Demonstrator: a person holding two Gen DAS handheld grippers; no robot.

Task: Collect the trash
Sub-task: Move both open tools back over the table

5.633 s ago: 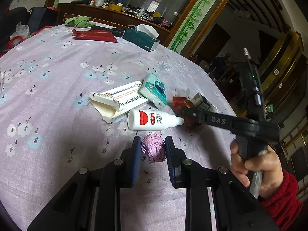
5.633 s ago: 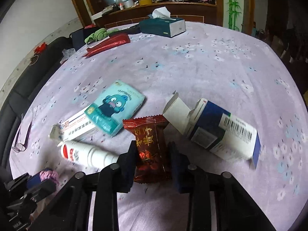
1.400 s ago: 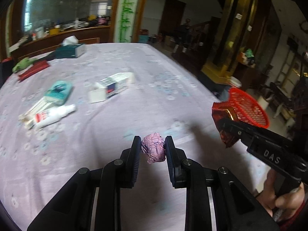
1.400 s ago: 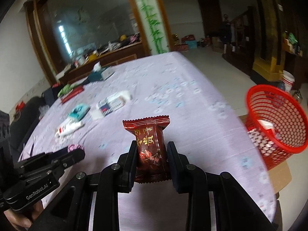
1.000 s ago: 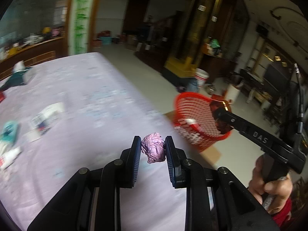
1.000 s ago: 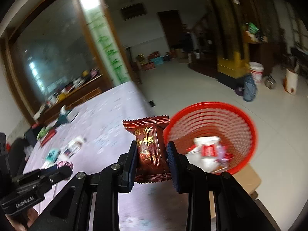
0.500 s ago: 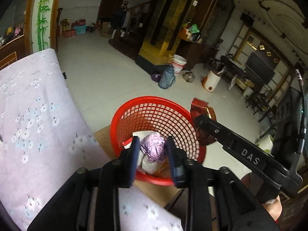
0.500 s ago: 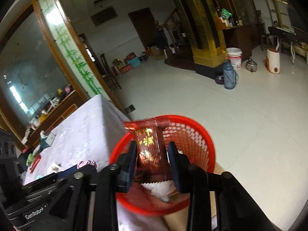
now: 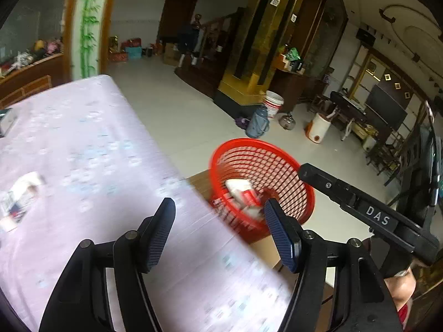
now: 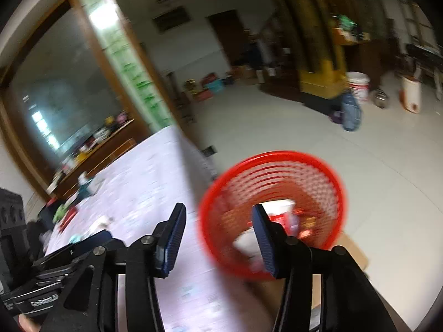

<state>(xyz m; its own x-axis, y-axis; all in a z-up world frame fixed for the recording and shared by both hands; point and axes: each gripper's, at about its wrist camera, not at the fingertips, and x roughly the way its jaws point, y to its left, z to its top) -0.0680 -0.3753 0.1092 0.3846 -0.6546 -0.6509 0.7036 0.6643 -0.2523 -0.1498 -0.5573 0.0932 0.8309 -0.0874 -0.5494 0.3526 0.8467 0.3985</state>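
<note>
Beside the edge of the counter (image 9: 91, 149), which is covered in a pale lilac cloth printed with small flowers, a round red plastic mesh basket (image 9: 288, 166) sits on a flat brown cardboard sheet (image 10: 355, 251) on the light tiled floor (image 9: 180, 116). Inside the basket lies a heap of trash (image 9: 243, 193): white and red packaging, blurred in both views, so single pieces cannot be told apart.

The left gripper (image 9: 220, 233) hangs over the counter's edge with its blue-padded fingers (image 9: 159, 235) spread wide and nothing between them; the right finger overlaps the basket's near rim in the left wrist view. The right gripper (image 10: 218, 239) is likewise wide apart and empty, its right finger (image 10: 264, 240) lying across the basket's opening in its own camera. From the left wrist view, the right gripper shows as a black bar marked "DAS", reaching toward the basket's far rim, with part of a hand (image 9: 398, 285) beneath it.

Farther up the counter, blurred, some boxes and packets (image 9: 20, 193) lie on the cloth. Across the floor stand a white bucket (image 9: 273, 106) and a blue flask (image 9: 257, 126).
</note>
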